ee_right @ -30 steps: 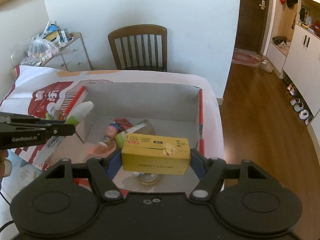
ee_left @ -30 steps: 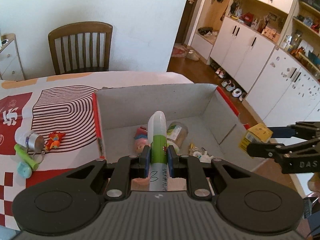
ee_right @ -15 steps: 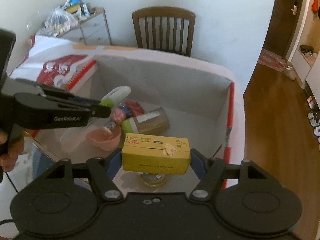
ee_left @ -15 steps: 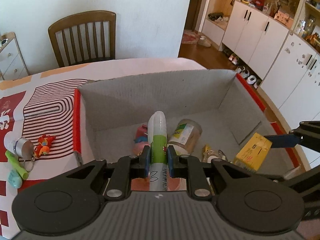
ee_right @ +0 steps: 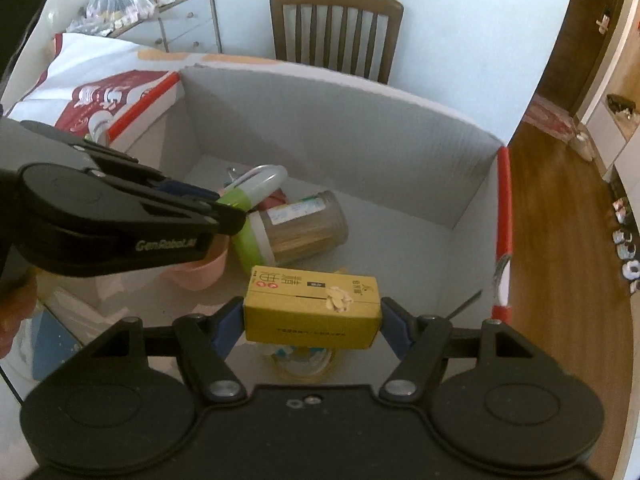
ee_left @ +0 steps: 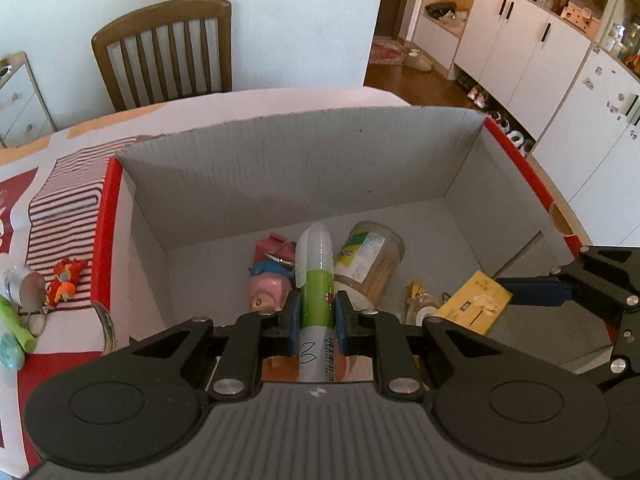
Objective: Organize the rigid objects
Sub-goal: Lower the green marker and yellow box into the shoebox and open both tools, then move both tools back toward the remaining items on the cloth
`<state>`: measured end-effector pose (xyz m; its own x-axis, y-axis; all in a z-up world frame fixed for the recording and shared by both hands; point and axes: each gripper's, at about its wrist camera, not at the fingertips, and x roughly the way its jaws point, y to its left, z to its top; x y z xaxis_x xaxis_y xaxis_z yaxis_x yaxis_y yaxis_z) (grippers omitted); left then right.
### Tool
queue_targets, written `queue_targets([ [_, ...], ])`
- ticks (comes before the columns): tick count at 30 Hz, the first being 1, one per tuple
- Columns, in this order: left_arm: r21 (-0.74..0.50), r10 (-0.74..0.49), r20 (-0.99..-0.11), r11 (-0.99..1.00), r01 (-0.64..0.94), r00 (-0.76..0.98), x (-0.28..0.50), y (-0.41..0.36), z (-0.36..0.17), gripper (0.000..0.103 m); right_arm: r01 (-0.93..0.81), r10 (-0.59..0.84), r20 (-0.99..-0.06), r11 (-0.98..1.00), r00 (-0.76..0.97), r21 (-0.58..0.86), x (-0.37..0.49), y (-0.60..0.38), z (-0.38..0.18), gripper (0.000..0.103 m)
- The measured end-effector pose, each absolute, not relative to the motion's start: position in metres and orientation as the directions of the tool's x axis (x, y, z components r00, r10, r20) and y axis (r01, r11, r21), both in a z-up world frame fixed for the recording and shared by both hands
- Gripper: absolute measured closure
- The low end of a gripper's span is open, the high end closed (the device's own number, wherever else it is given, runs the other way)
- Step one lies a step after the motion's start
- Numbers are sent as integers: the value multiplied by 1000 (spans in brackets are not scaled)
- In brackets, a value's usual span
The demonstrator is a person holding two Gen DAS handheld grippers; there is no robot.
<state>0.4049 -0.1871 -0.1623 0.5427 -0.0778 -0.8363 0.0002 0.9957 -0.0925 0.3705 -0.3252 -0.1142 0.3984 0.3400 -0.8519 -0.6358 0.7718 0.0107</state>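
Observation:
My left gripper [ee_left: 316,312] is shut on a white and green tube [ee_left: 316,276] and holds it above the floor of the open cardboard box [ee_left: 304,160]. The tube also shows in the right wrist view [ee_right: 252,188]. My right gripper [ee_right: 312,316] is shut on a yellow carton [ee_right: 312,308] and holds it inside the box [ee_right: 340,120], over a tape roll [ee_right: 304,362]. The carton shows in the left wrist view [ee_left: 472,302]. A toothpick jar [ee_left: 370,262], a pink figurine [ee_left: 270,292] and a pink cup [ee_right: 196,272] lie in the box.
A small metal cup [ee_left: 20,286], an orange toy [ee_left: 64,280] and a green marker [ee_left: 16,324] lie on the tablecloth left of the box. A wooden chair [ee_left: 164,48] stands behind the table. White cabinets [ee_left: 540,60] line the right side.
Both grippers have moved forward and down into the box with their objects. The box walls now surround both.

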Motion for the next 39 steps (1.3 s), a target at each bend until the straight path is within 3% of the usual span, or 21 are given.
queue_targets([
  [21,-113,-80,-843,993,-31,531,389,-180,-156,85,-625,391,-838,777,380,78,358,-337,-105,26],
  [39,-131,-91,-786,991,-22,612,343,-178,-110,84,-628,469,-773,769,428,118,336,-352,-67,18],
])
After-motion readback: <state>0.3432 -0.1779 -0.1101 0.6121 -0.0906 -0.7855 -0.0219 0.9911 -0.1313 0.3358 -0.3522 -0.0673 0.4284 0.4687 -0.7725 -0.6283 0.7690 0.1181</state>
